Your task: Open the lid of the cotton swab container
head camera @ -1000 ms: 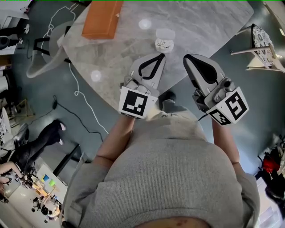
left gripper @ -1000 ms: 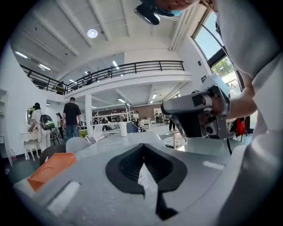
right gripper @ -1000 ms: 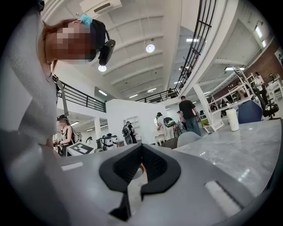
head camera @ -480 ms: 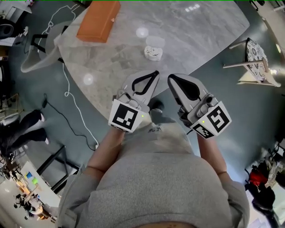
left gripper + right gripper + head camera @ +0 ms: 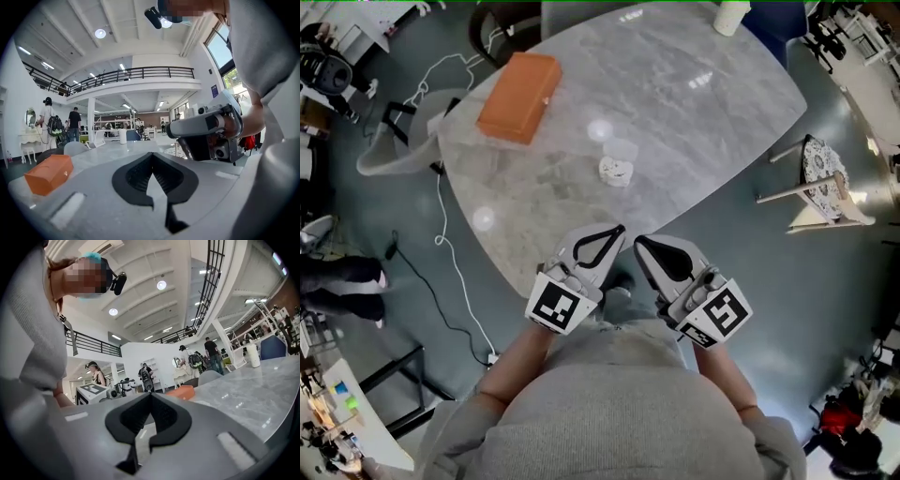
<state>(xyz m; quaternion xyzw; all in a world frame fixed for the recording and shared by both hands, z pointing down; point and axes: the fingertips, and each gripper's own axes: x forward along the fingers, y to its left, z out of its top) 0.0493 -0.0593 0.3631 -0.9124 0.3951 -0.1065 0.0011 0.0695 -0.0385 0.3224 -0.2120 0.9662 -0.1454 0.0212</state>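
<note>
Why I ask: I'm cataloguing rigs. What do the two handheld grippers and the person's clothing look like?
Both the left gripper and right gripper have light grey wedge-shaped bodies with black jaw linings outlining a teardrop opening. Each carries a white cube with black square markers. The person wears a grey top.

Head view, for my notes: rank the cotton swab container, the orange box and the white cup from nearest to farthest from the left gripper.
1. The cotton swab container: on the table, just ahead of the left gripper.
2. The orange box: farther back, toward the table's left side.
3. The white cup: at the table's far edge, off to the right.
</note>
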